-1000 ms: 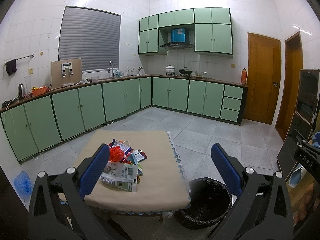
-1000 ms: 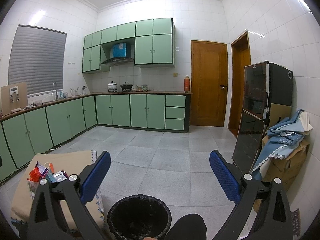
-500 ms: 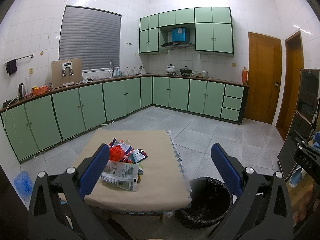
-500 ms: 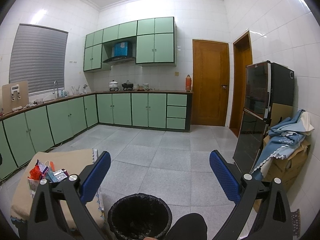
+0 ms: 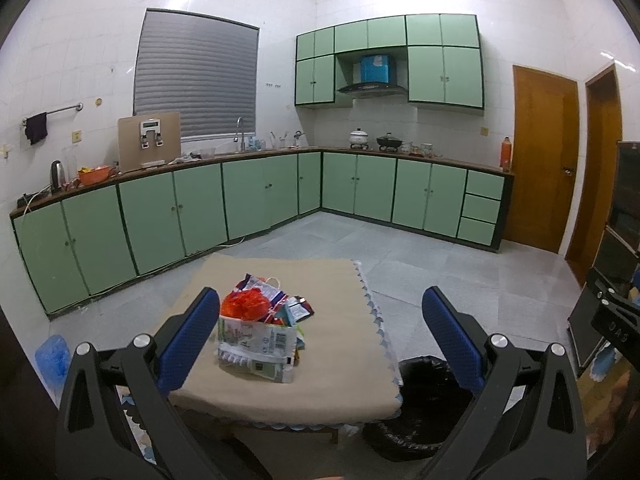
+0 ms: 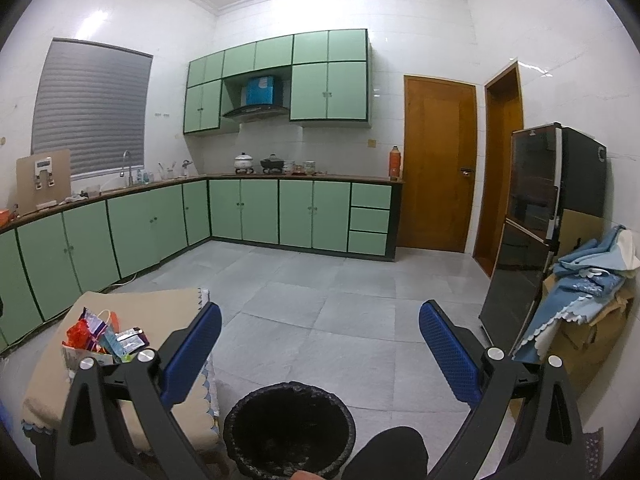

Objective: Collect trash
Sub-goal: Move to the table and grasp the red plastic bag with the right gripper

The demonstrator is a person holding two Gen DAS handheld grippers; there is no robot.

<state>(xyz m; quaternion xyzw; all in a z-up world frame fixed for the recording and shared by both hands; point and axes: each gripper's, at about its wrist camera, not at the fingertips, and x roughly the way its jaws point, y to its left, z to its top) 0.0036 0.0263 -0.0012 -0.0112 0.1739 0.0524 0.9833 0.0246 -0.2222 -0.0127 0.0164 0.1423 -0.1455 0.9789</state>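
A heap of trash [image 5: 260, 326] lies on a low table [image 5: 340, 380] covered with a beige cloth: a white carton in front, an orange-red crumpled bag and several wrappers behind. The same trash heap [image 6: 102, 338] shows at the left of the right wrist view. A black-lined bin [image 5: 420, 412] stands on the floor right of the table; the bin [image 6: 290, 428] sits low between the right fingers. My left gripper [image 5: 320, 308] hangs open above the table's near side, empty. My right gripper [image 6: 320, 324] is open and empty above the bin.
Green base cabinets [image 5: 172, 212] run along the left and back walls. A black fridge [image 6: 536, 208] and a cloth-covered cardboard box [image 6: 588, 312] stand at the right. Two wooden doors [image 6: 436, 164] are at the back right. A dark knee [image 6: 392, 452] shows at the bottom.
Both views shifted only slightly; the right gripper drifted a little to the left. Both grippers stay open and nothing on the table has moved.
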